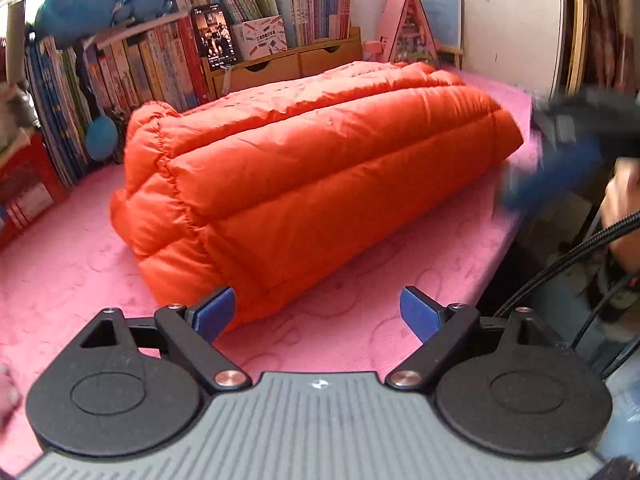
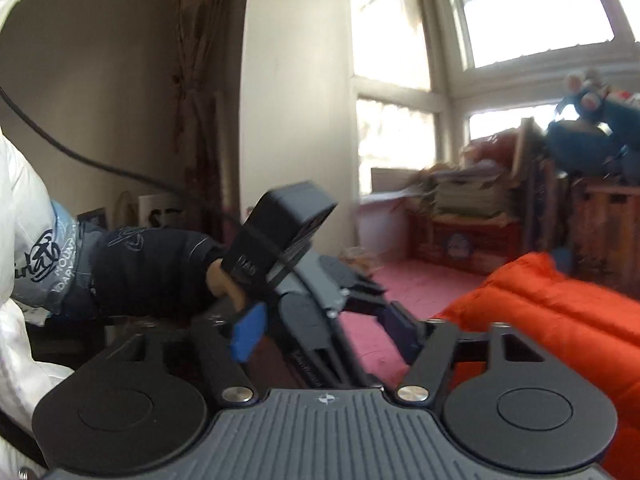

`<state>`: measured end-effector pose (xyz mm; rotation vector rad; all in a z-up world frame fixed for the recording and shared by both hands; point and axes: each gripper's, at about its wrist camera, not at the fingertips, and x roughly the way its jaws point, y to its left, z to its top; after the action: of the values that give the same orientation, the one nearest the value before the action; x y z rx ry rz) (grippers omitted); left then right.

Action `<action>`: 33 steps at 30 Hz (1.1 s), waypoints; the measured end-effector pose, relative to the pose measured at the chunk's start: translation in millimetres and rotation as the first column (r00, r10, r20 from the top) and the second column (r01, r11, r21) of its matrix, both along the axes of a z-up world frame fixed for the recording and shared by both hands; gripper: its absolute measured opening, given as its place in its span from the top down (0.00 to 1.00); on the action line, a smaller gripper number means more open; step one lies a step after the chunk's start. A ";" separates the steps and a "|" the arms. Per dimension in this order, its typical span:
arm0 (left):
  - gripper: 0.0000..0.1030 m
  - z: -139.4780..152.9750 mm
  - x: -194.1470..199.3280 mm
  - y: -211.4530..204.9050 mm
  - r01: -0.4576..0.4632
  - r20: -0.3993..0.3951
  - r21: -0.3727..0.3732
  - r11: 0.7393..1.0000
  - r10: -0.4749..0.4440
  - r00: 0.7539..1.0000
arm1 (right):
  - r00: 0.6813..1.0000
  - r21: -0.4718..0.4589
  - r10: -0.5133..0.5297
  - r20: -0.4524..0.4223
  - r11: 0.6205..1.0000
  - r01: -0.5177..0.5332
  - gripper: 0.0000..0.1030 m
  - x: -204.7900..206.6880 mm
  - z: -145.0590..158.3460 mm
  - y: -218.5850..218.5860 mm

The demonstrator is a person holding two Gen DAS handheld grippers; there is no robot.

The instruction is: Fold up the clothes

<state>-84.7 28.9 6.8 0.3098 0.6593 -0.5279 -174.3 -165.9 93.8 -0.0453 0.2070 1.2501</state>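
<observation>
Left wrist view: bookshelf [image 1: 168, 60], right wrist view: window [image 2: 520, 8], sleeve [image 2: 152, 272]

Daylight floods in through the windows [image 2: 500, 12], whose panes are blown out to white glare. The orange jacket [image 1: 312, 168] is bright and evenly lit, its near seams sharp. The right hand-held gripper [image 1: 560, 160] is smeared by motion blur in the left view. Fisheye bending curves the bookshelf [image 1: 120, 68] and window frames near the edges.
</observation>
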 end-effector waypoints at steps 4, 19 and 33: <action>0.09 -4.5 1.7 12.2 -0.020 -0.019 -0.043 0.999 0.019 1.000 | 0.996 0.059 -0.064 -0.058 0.996 0.068 0.89 9.8 -2.2 -4.0; 0.06 53.3 35.5 87.7 -0.391 0.044 -0.592 0.705 0.512 0.858 | 0.964 -0.171 0.011 -0.267 0.983 -0.059 0.26 17.9 -41.2 -43.0; 0.02 33.4 92.1 -13.4 -0.453 0.277 -0.220 0.864 0.500 0.821 | 0.516 -0.137 -0.849 0.115 0.501 0.854 0.11 98.2 -21.4 -101.9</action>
<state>7.4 15.5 40.2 0.0795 0.3500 -0.0314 -76.1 -267.8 72.4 -0.1028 0.2664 0.2032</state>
